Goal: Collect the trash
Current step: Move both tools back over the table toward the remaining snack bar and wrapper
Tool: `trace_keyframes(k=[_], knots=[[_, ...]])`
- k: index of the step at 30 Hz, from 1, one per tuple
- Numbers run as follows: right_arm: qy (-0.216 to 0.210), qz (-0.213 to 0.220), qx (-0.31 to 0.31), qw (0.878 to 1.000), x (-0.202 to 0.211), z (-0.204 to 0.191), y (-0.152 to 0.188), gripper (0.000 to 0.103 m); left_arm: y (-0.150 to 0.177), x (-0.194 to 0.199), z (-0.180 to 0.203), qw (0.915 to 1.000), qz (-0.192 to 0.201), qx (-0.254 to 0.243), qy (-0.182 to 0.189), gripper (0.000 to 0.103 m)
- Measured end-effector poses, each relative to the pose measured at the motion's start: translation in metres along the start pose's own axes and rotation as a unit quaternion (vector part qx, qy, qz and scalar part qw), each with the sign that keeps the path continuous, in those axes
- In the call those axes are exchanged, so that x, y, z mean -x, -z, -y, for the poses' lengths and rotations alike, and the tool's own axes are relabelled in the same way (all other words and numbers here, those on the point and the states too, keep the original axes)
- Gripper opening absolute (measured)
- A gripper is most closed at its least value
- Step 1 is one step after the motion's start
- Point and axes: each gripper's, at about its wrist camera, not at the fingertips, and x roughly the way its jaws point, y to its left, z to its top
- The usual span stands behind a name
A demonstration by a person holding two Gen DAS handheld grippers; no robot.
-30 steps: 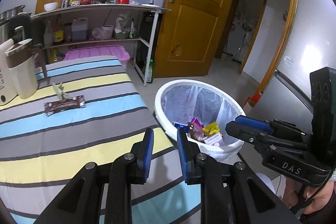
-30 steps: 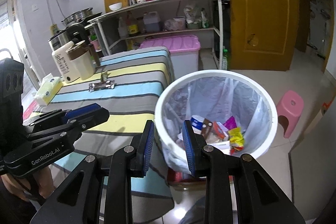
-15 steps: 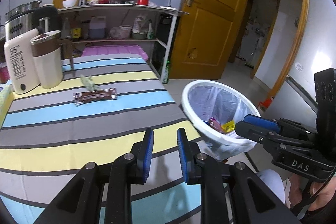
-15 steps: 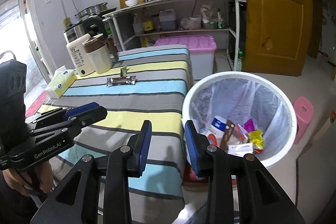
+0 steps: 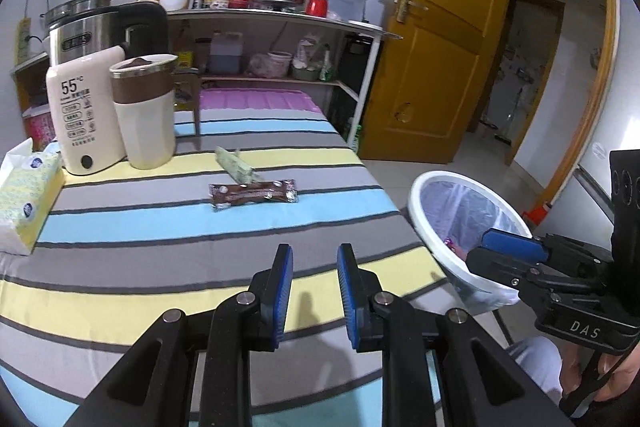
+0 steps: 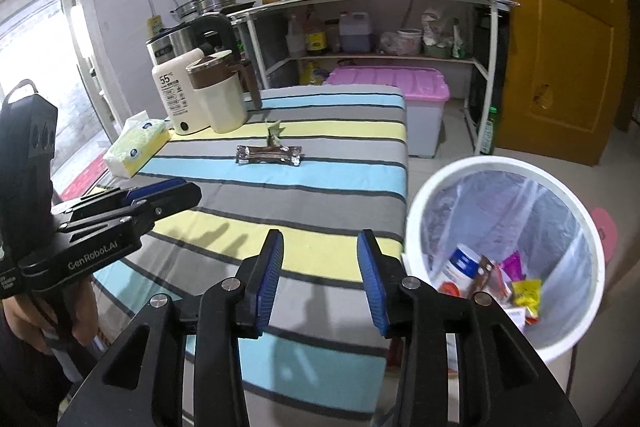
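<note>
Left hand-held gripper (image 5: 314, 287): released and carrying nothing, jaws a narrow gap apart, hovering over the near stripes of the counter (image 5: 168, 251); it points at 12 o'clock toward the trash, which suggests it is lining up for a pick.
Right hand-held gripper (image 6: 320, 281): released and carrying nothing, jaws wider apart, held low over the counter's near edge beside the bin (image 6: 416, 211), likely so the drop stays short.
Brown wrapper (image 5: 254, 193): lies flat on the blue stripe at 12 o'clock from the left hand-held gripper, well apart from both; judged the next piece to collect.
Green wrapper (image 5: 236, 167): crumpled, just behind the brown wrapper and seemingly touching it.
Bin: white, lined with a clear bag, on the floor at 3 o'clock off the counter's corner; several packets already lie inside, so the task looks partly done.
Warmer (image 5: 82, 119): cream unit at 10 o'clock, marked "55°C"; smaller print unreadable.
Mug (image 5: 144, 111): just beside the warmer.
Tissue pack (image 5: 24, 199): at 9 o'clock, print too small to read.
Writing on rigs: "DAS" on the right one, "GenRobot.AI" on the left.
</note>
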Motion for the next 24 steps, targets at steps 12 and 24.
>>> trace_keyframes(k=[12, 24], knots=[[-0.025, -0.014, 0.013, 0.999, -0.042, -0.012, -0.037, 0.04, -0.023, -0.015, -0.043, 0.9994, -0.003, 0.018, -0.029, 0.023], [-0.036, -0.044, 0.049, 0.997, -0.108, -0.027, -0.069, 0.04, -0.029, -0.026, -0.078, 0.9985, -0.004, 0.038, -0.038, 0.026]])
